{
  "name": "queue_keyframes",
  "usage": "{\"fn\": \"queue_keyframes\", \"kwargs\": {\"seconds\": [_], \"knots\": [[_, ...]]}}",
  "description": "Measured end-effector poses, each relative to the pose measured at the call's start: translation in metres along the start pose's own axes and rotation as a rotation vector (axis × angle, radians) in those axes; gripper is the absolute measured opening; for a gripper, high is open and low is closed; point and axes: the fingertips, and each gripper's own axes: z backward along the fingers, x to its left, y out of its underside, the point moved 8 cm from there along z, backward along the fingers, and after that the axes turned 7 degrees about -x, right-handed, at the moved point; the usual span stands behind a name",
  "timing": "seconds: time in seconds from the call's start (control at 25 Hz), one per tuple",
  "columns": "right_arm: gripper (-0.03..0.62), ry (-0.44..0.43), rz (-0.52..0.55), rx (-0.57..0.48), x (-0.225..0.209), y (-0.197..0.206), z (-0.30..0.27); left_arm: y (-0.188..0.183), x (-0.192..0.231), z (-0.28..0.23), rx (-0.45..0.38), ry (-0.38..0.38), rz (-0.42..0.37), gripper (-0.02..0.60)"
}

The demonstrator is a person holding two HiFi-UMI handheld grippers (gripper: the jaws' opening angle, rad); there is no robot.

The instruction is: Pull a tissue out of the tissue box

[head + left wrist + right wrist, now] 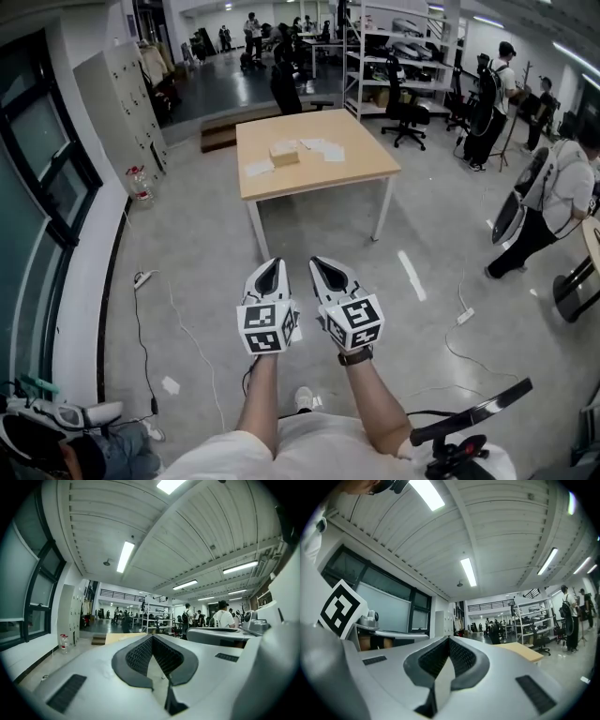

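Ahead, wooden table (pixel 366 169) bearing tissue box (pixel 284 153), grey floor (pixel 206 253), left gripper (pixel 273 263) and right gripper (pixel 317 262) jaws closed, empty.

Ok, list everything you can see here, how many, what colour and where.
table: one, light wood, ahead on grey floor
tissue box: one, tan, on the table
loose sheets: several, white, round the box
lockers: one row, pale grey, left wall
shelving rack: one, white, behind the table
people: several, right side and far back
power strip: one, white, floor at left
left tool: one, white, shut, empty, bottom centre
right tool: one, white, shut, empty, beside it
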Motion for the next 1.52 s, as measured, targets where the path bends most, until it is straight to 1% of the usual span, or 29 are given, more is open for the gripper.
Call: {"fn": "queue_keyframes", "kwargs": {"seconds": [0.12, 0.2, 0.28, 0.36, 0.44, 0.64, 0.8, 0.88, 1.04, 1.2, 1.36, 1.44, 1.52], "knots": [[0.002, -0.027, -0.005, 0.002, -0.002, 0.006, -0.044, -0.003, 0.030, -0.030, -0.006, 0.005, -0.008, -0.009], [0.002, -0.033, 0.004, 0.004, -0.001, 0.010, -0.070, -0.004, 0.050, -0.046, -0.020, -0.005, -0.016, -0.009], [0.002, -0.023, 0.040, 0.009, -0.003, 0.013, -0.093, -0.003, 0.068, -0.062, -0.028, -0.028, -0.059, -0.009], [0.002, -0.007, 0.057, 0.011, -0.007, 0.018, -0.113, 0.001, 0.083, -0.077, -0.012, -0.048, -0.117, -0.009], [0.002, 0.013, 0.050, 0.011, -0.012, 0.025, -0.127, 0.008, 0.092, -0.088, 0.014, -0.049, -0.137, -0.009], [0.002, 0.053, 0.030, 0.018, -0.027, 0.039, -0.153, 0.020, 0.113, -0.114, 0.038, -0.031, -0.097, -0.009], [0.002, 0.043, 0.001, -0.002, -0.046, 0.049, -0.178, 0.032, 0.133, -0.139, 0.054, -0.044, -0.053, -0.009], [0.002, 0.031, -0.012, -0.001, -0.057, 0.057, -0.195, 0.040, 0.144, -0.156, 0.058, -0.059, -0.044, -0.009], [0.002, 0.006, -0.018, 0.017, -0.085, 0.069, -0.234, 0.047, 0.158, -0.199, 0.082, -0.078, -0.044, -0.009], [0.002, -0.015, -0.010, -0.019, -0.125, 0.055, -0.287, 0.029, 0.170, -0.248, 0.054, -0.092, -0.079, -0.009], [0.002, -0.021, -0.042, -0.052, -0.165, 0.047, -0.327, 0.014, 0.180, -0.290, 0.040, -0.123, -0.097, -0.009], [0.002, -0.028, -0.058, -0.058, -0.184, 0.048, -0.342, 0.010, 0.183, -0.310, 0.035, -0.144, -0.114, -0.009], [0.002, -0.041, -0.066, -0.054, -0.203, 0.051, -0.355, 0.009, 0.185, -0.332, 0.032, -0.183, -0.134, -0.009]]}}
